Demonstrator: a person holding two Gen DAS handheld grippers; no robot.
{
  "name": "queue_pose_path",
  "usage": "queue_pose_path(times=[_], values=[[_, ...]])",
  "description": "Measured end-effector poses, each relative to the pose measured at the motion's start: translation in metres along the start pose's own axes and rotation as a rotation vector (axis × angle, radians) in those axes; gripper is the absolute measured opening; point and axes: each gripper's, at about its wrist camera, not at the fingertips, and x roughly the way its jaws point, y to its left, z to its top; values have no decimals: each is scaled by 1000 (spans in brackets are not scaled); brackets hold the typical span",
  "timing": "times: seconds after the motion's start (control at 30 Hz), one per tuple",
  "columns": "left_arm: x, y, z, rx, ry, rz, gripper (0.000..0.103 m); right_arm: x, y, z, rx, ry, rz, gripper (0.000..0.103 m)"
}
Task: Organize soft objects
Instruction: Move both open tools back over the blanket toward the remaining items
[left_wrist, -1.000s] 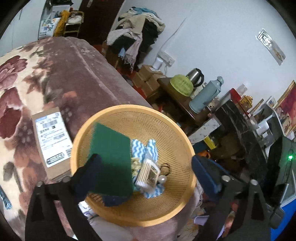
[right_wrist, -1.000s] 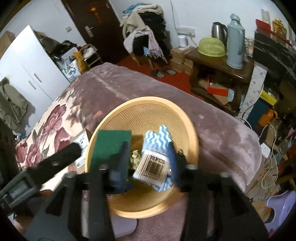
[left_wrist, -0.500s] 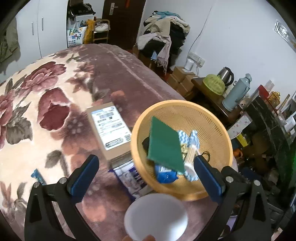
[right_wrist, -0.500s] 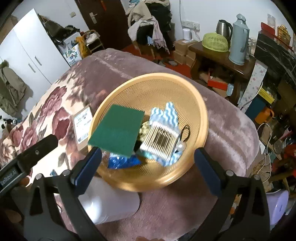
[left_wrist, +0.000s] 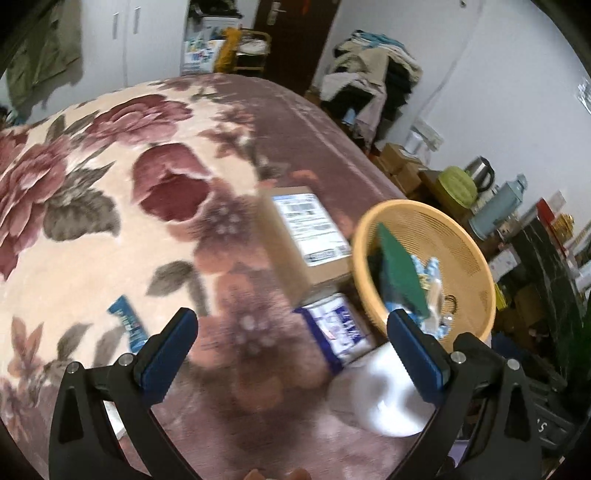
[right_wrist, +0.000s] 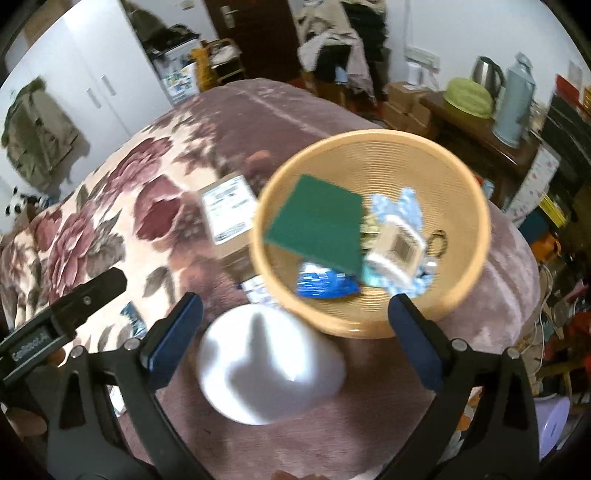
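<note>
A yellow mesh basket (right_wrist: 373, 155) sits on the floral blanket near the bed's edge; it also shows in the left wrist view (left_wrist: 461, 236). In it lie a green scouring pad (right_wrist: 317, 225), a blue packet (right_wrist: 325, 286), a blue-and-white wavy cloth (right_wrist: 399, 206) and a cotton-swab box (right_wrist: 397, 245). My right gripper (right_wrist: 295, 332) is open and empty, above and in front of the basket. My left gripper (left_wrist: 291, 350) is open and empty over the blanket, left of the basket. A small blue packet (left_wrist: 127, 325) lies on the blanket by its left finger.
A cardboard box with a label (left_wrist: 306, 232) and a blue-and-white pack (left_wrist: 340, 332) lie left of the basket. A white bowl-like object (right_wrist: 269, 365) sits in front of it. Beyond the bed's edge stand a cluttered side table, a thermos (right_wrist: 515, 99) and piled clothes.
Both grippers opened, let go of the pad and the swab box in the basket, and drew back. The left one swung left over the blanket.
</note>
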Motion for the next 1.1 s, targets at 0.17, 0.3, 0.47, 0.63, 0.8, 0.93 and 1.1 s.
queue_pose_path(times=[0.17,0.3,0.47,0.63,0.8,0.93,1.1], values=[[-10,38,-5,-47,-6,24,102,7,41,-10,-65,18,32,101],[-17,63,-10,-74,-10,43,102,9,64,-18,-105,34,44,101],[-25,88,-18,-99,-10,63,102,12,90,-29,-158,51,47,101],[-32,111,-28,-118,-8,85,102,17,113,-41,-188,71,51,102],[-35,131,-38,-138,0,101,102,20,134,-54,-226,94,63,102],[-36,143,-47,-151,7,110,102,24,148,-64,-255,113,70,102],[-37,156,-59,-165,18,123,102,30,157,-77,-272,141,72,102]])
